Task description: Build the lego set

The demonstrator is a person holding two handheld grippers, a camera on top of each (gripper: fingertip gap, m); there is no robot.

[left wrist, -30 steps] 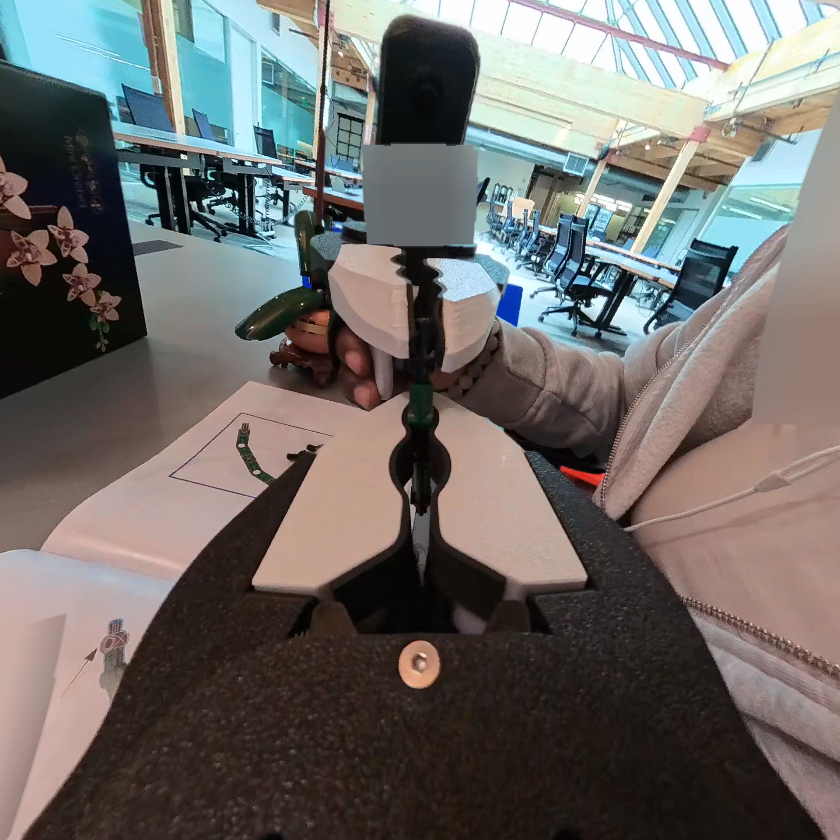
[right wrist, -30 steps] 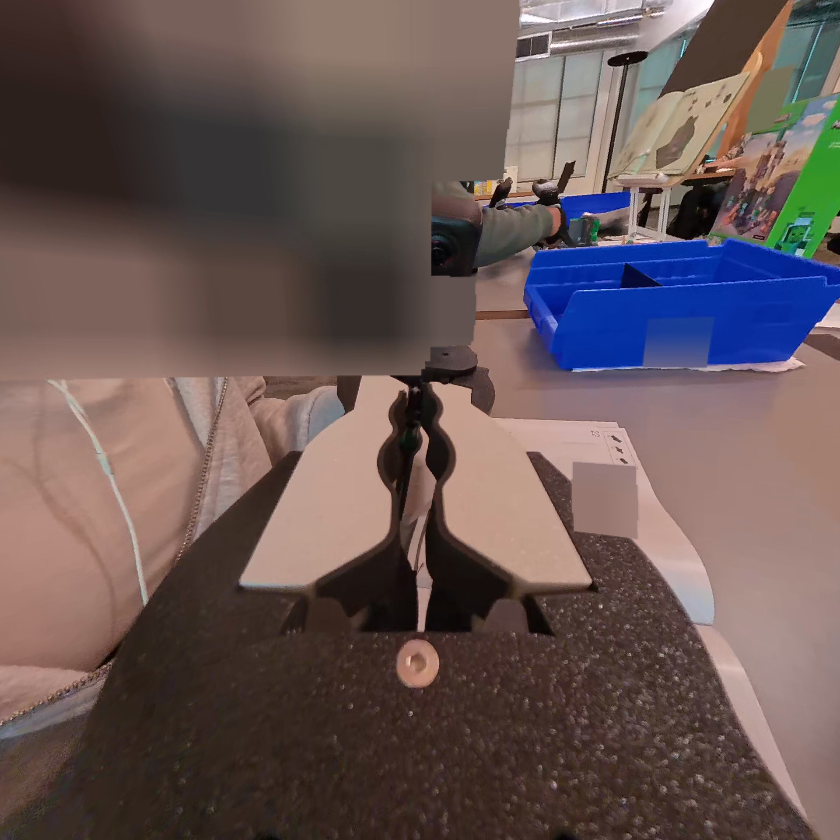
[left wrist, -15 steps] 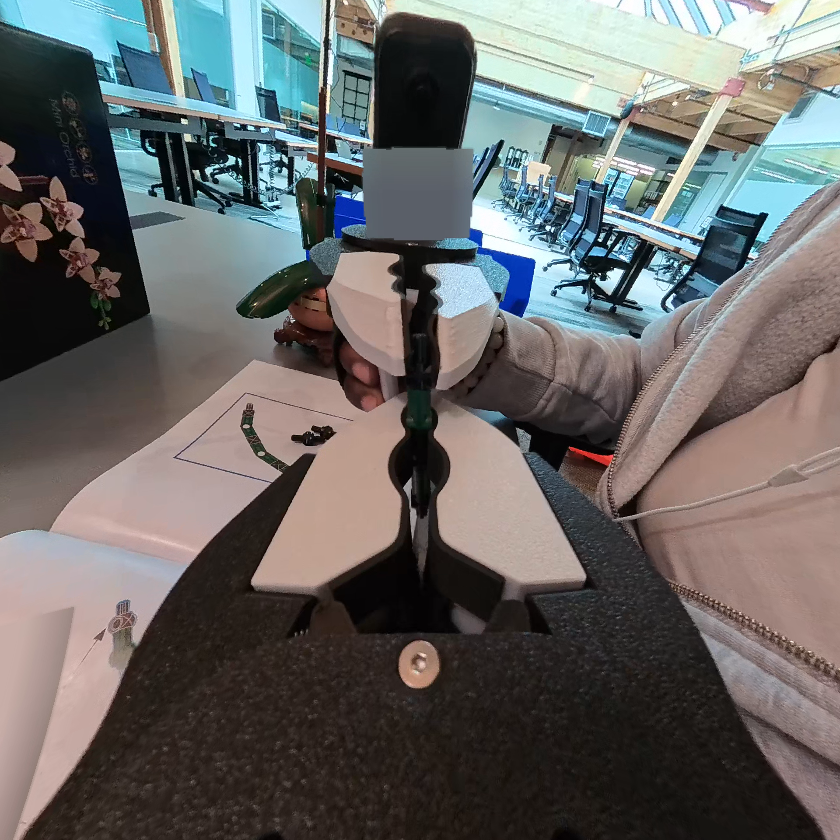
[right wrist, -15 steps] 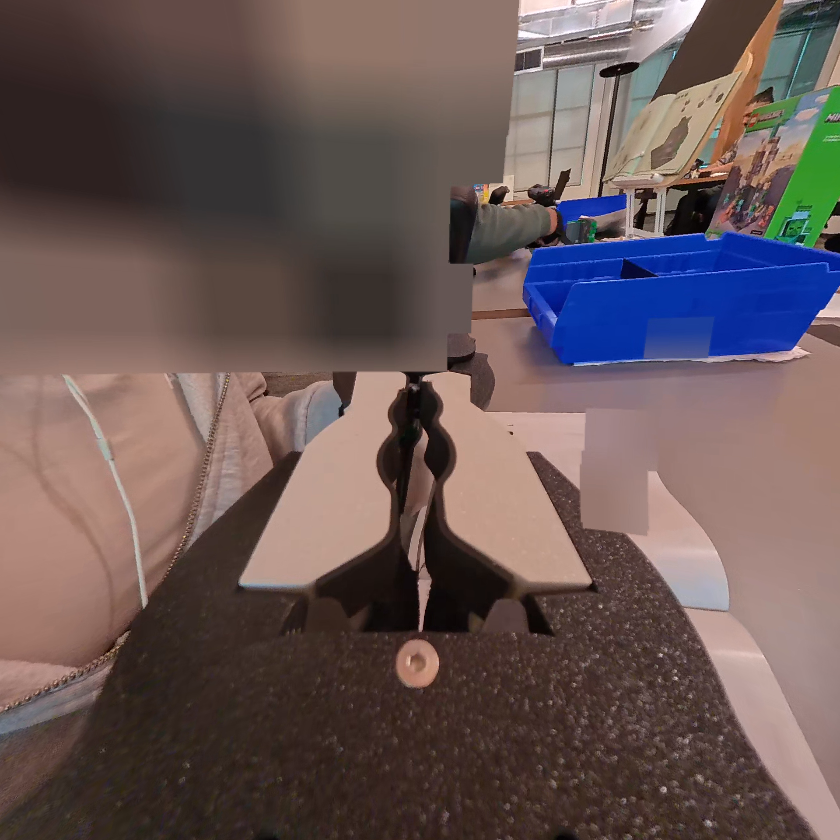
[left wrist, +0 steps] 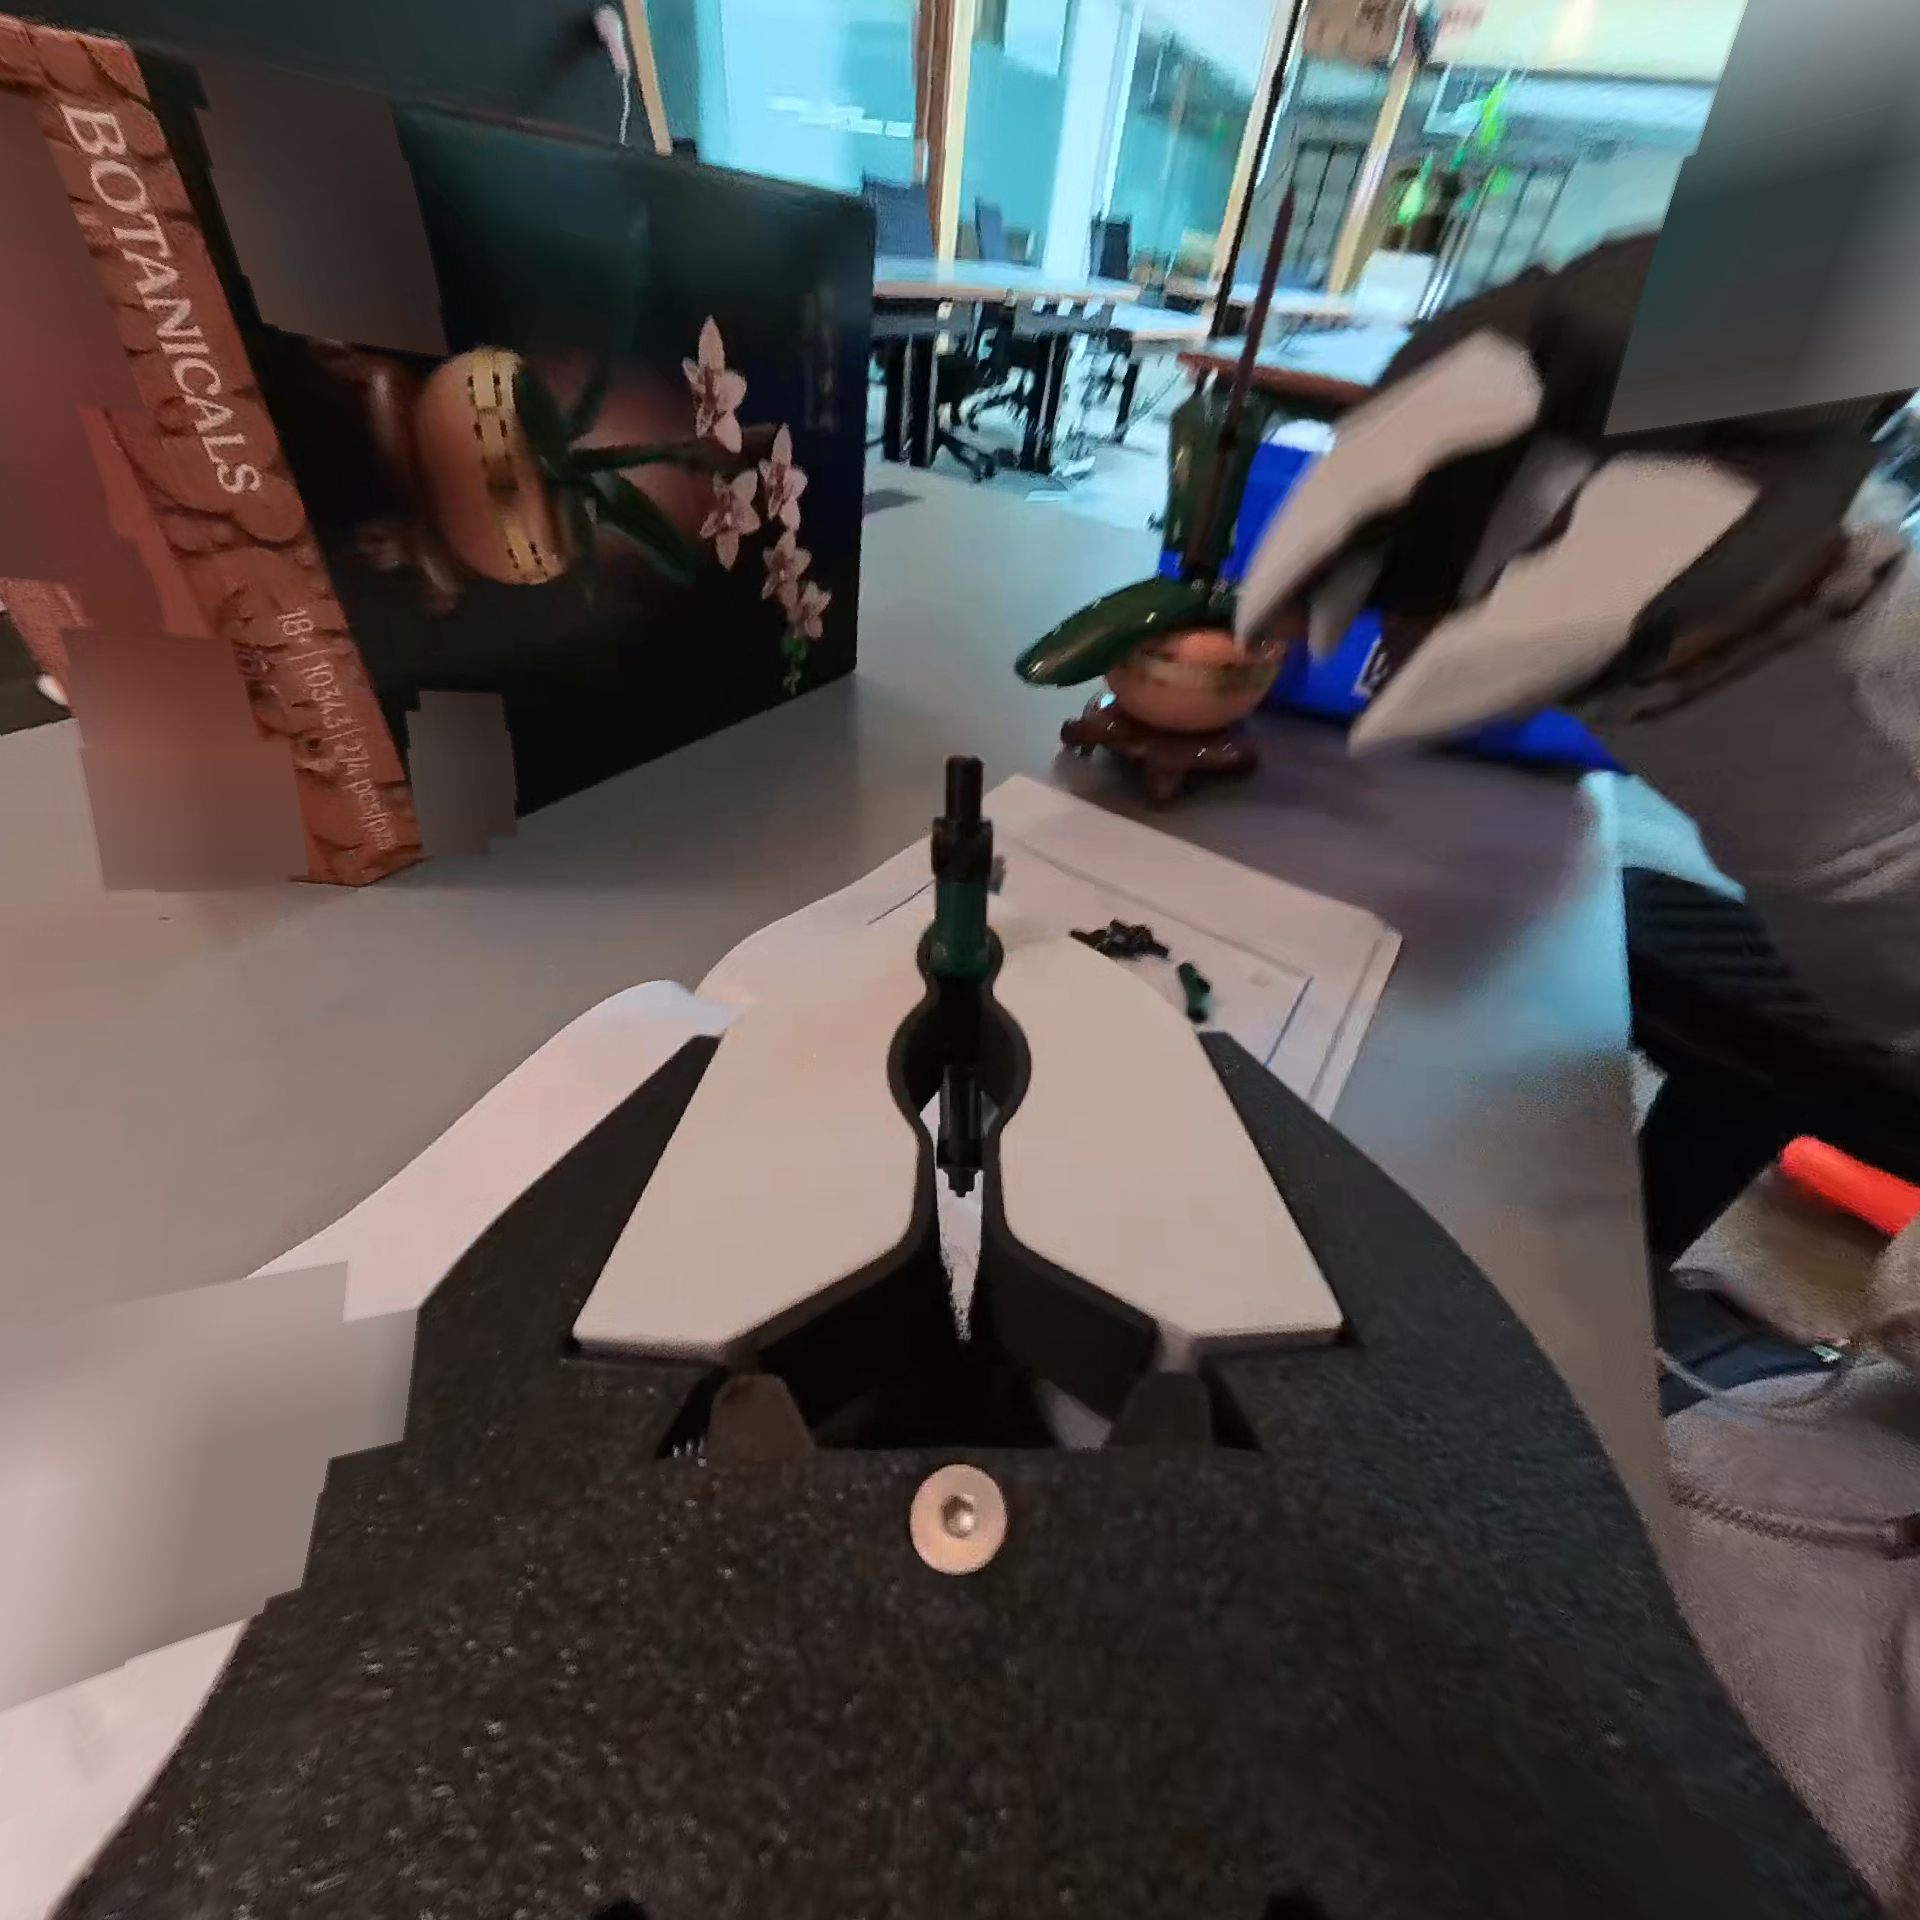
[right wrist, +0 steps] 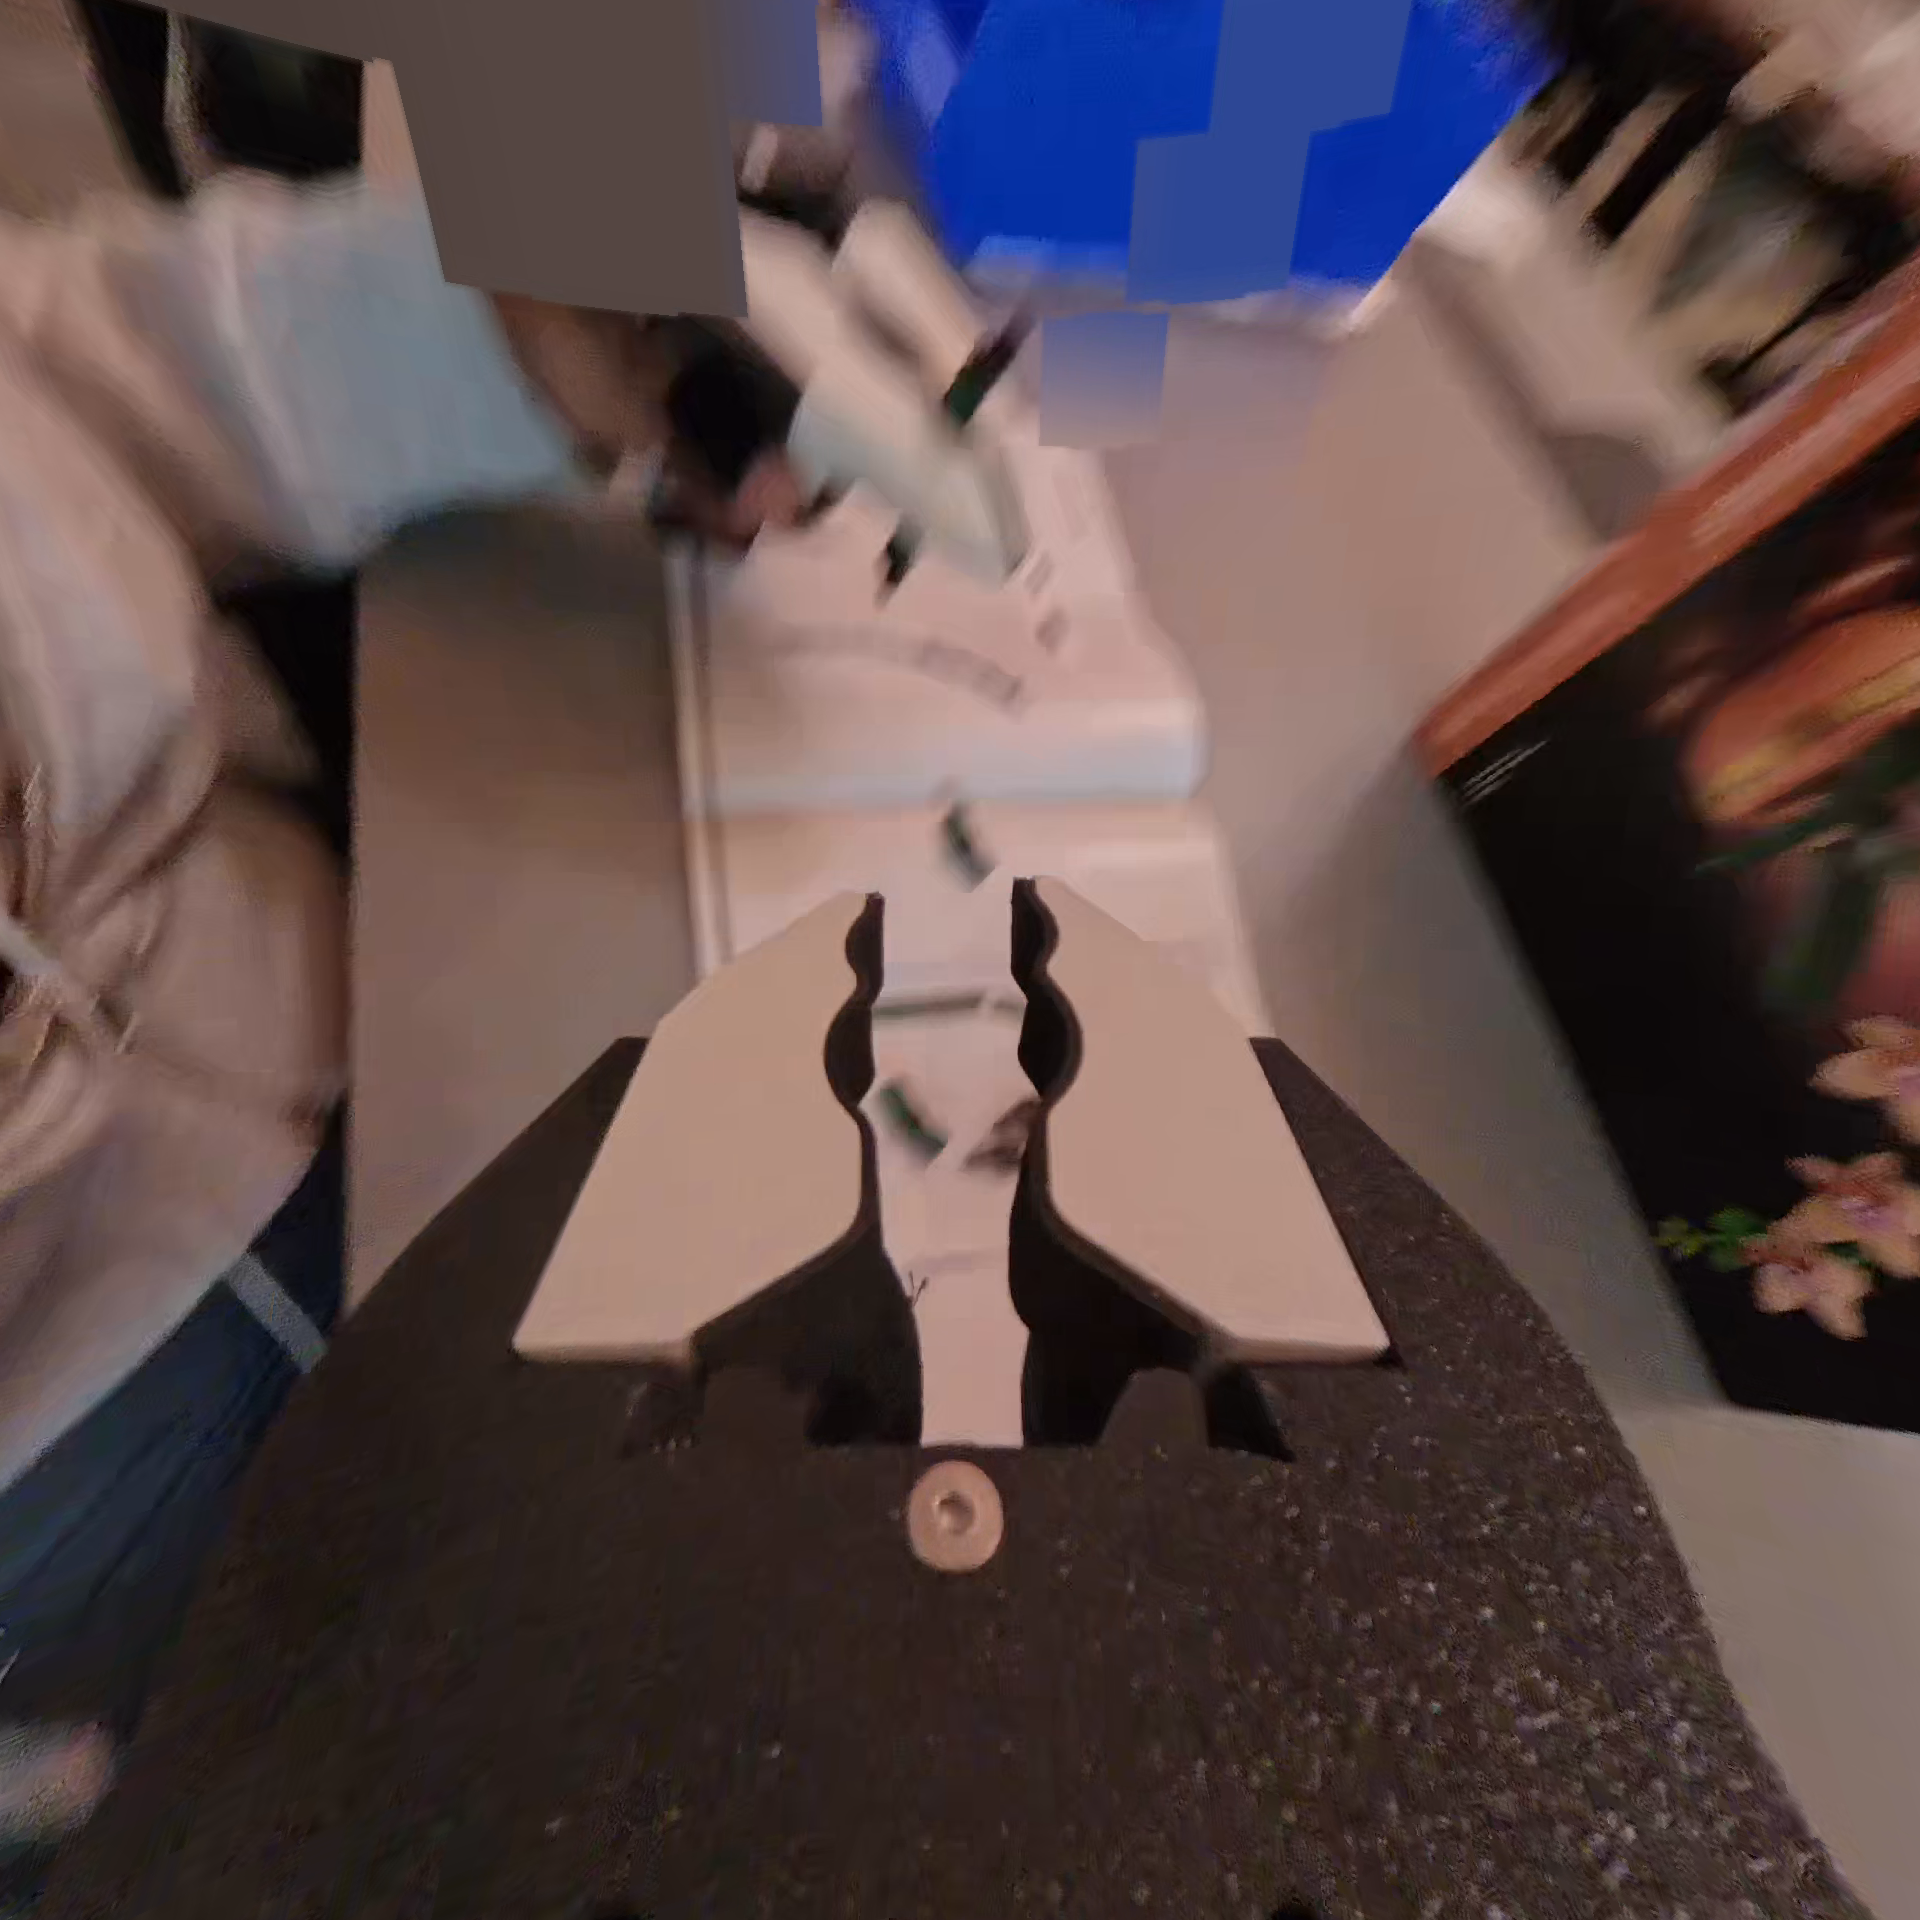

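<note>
while the left gripper (left wrist: 961, 940) pinches a thin black-and-green lego stem (left wrist: 958, 883) that stands upright out past its fingertips, the right gripper (right wrist: 945, 899) has its fingers parted with nothing between them. in the left wrist view the right gripper (left wrist: 1340, 665) shows blurred at upper right, fingers apart, just in front of the gold pot (left wrist: 1184, 681). that pot sits on a dark brown base on the grey table (left wrist: 312, 997) and holds a tall dark stalk with broad green leaves. a blue bin (left wrist: 1340, 665) lies behind it; its contents cannot be made out. the open instruction booklet (left wrist: 1195, 894) lies on the table under the left gripper, with a few small black and green loose pieces (left wrist: 1127, 940) on its page. a dark box (left wrist: 623, 468) printed with pink orchids and a gold pot stands upright at left, with lettering on its reddish side. the right wrist view is heavily blurred; the box (right wrist: 1714, 935) shows at right and the booklet (right wrist: 935, 707) ahead.
</note>
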